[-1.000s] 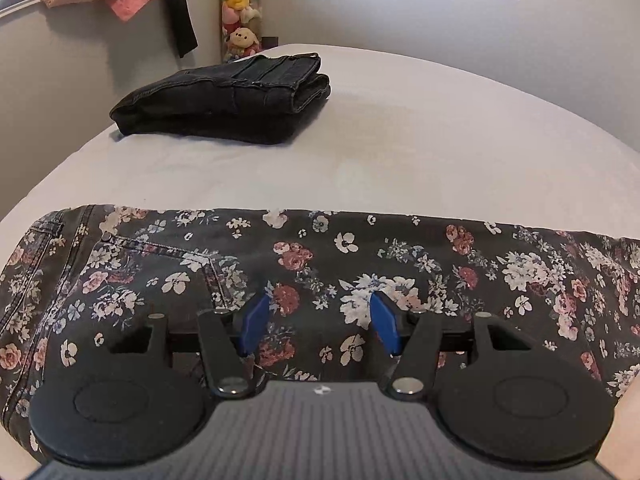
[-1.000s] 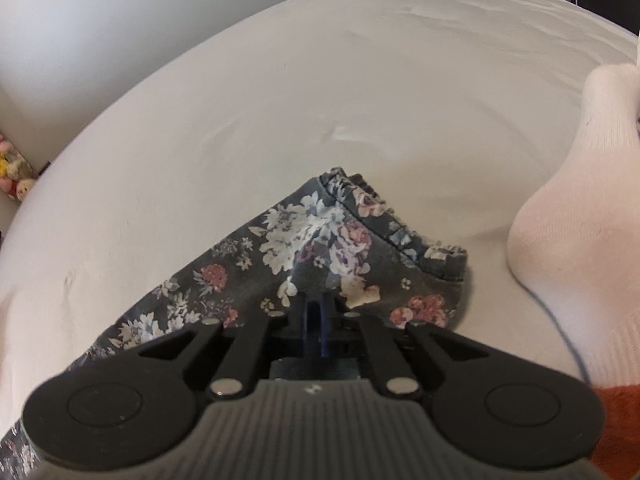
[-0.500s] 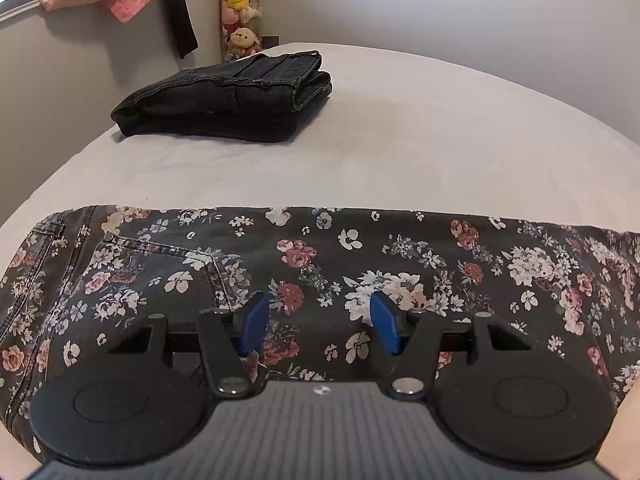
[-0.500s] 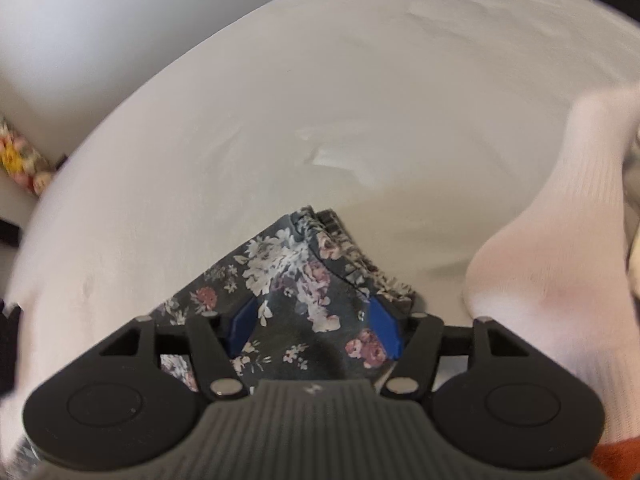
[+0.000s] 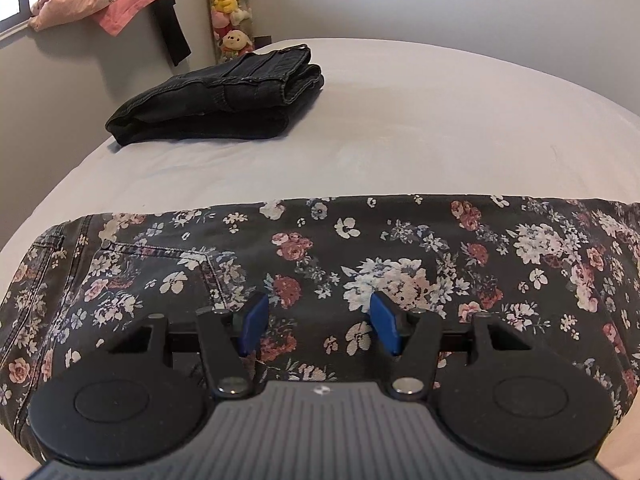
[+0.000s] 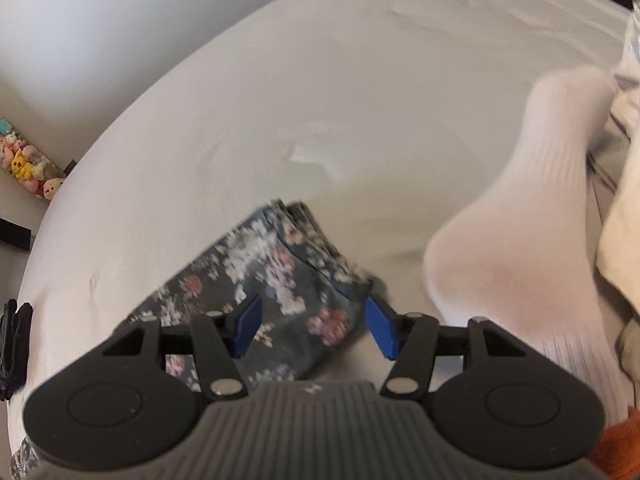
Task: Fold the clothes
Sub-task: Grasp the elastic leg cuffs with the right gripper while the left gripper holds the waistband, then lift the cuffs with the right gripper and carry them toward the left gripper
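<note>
Dark floral trousers (image 5: pixel 360 256) lie flat across the near part of the white bed (image 5: pixel 400 120), waist and pocket at the left. My left gripper (image 5: pixel 316 320) hovers open just over the hip area, nothing between its blue pads. In the right wrist view the trouser leg ends (image 6: pixel 288 264) lie stacked on the sheet. My right gripper (image 6: pixel 312 324) stands open above that cuff end, with its jaws spread to either side of it and the cloth lying loose below.
Folded black jeans (image 5: pixel 224 96) rest at the bed's far left. A foot in a white sock (image 6: pixel 520 240) is on the bed right of the cuffs, with pale cloth (image 6: pixel 624 200) beyond. Pink cushions (image 5: pixel 100 0) and plush toys (image 5: pixel 230 4) line the wall.
My right gripper opened and let go of the trouser cuffs, then lifted back a little. The left gripper stayed open and drew back slightly.
</note>
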### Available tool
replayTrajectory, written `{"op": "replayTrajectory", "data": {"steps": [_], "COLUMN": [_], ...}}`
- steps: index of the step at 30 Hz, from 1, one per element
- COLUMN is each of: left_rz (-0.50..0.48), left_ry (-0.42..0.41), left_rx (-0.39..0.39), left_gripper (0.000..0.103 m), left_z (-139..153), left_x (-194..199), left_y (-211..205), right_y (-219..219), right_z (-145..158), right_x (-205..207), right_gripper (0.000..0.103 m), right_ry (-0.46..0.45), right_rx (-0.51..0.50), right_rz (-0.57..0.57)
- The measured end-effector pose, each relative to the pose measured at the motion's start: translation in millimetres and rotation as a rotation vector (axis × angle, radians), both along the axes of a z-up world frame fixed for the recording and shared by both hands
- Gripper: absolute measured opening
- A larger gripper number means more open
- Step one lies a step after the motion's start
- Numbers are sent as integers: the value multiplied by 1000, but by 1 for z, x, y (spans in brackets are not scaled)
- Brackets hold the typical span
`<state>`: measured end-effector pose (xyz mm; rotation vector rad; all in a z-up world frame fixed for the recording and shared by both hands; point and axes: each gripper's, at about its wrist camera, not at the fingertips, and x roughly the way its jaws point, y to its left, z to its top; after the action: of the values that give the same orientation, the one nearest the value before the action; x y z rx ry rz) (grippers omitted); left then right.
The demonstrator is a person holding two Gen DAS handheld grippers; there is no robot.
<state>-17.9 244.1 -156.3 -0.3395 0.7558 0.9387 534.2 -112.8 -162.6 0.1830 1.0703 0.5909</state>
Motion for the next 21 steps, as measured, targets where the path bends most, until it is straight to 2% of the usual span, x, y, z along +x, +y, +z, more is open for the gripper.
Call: {"op": "replayTrajectory", "data": {"steps": [3, 5, 9, 11, 13, 17, 21], "left_rz": [-4, -1, 10, 4, -6, -12, -8], "left_ry": [0, -1, 2, 9, 21, 20, 3], "left_rx": [8, 13, 11, 12, 17, 24, 20], "left_gripper": [66, 66, 66, 66, 66, 66, 66], "left_z": [2, 2, 1, 0, -1, 0, 2], "left_x": [-1, -2, -2, -1, 1, 1, -1], "left_y": [-2, -2, 0, -1, -2, -2, -2], "right_y": [1, 4, 9, 12, 15, 13, 7], "right_z": [-14, -19, -28, -32, -37, -29, -5], "right_x": [3, 6, 10, 12, 14, 13, 7], "right_gripper": [60, 56, 56, 47, 44, 21, 18], "right_ry": [25, 21, 13, 9, 5, -20, -63], "right_rx": [-16, -3, 22, 35, 48, 73, 126], "right_rz": [-34, -50, -83, -100, -116, -97, -58]}}
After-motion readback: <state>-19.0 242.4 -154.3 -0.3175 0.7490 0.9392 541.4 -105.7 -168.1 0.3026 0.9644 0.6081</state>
